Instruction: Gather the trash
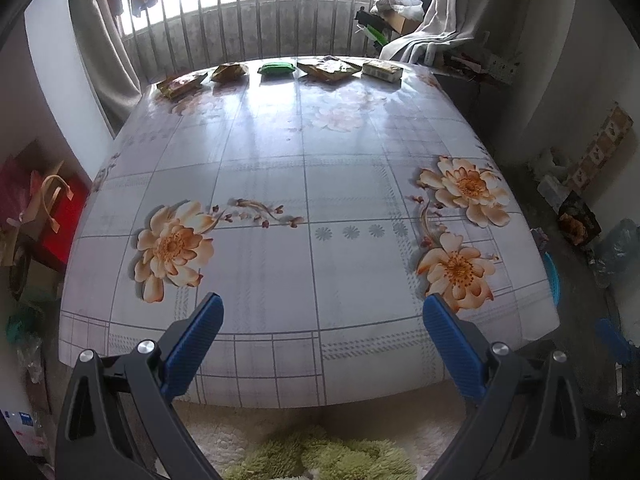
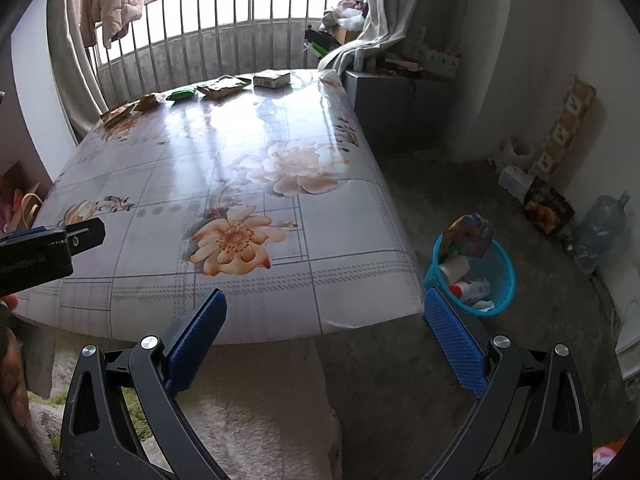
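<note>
Both tools hung over the near edge of the worktop (image 1: 280, 184), a table under a glossy flowered cloth, and neither had anything in its grip. The left hand-held gripper (image 1: 322, 312) had its blue pads spread wide with only bare cloth between them. The right hand-held gripper (image 2: 325, 308) was just as wide open and empty, out past the near right corner of the worktop.

The trash lay in a row along the far edge, by the window railing: a flat wrapper (image 1: 181, 85) at the left end, a crumpled yellow-brown packet (image 1: 229, 72), a green packet (image 1: 277, 68), a larger creased wrapper (image 1: 329, 67) and a small carton (image 1: 382, 70) at the right end. All five were well apart from both tools.

On the floor just beside the worktop's near right corner stood a blue basket (image 2: 502, 280), already holding several pieces of refuse, which suggested earlier items had been dealt with.

The step in hand looked like the start of a fresh reach rather than a carry. The next move would call for a long stretch across the whole cloth to one far item, probably the carton or the larger wrapper for the right tool. Thin wrappers lying flat on slick cloth would need the pads lowered close and closed on a raised fold, or they might slide away.
</note>
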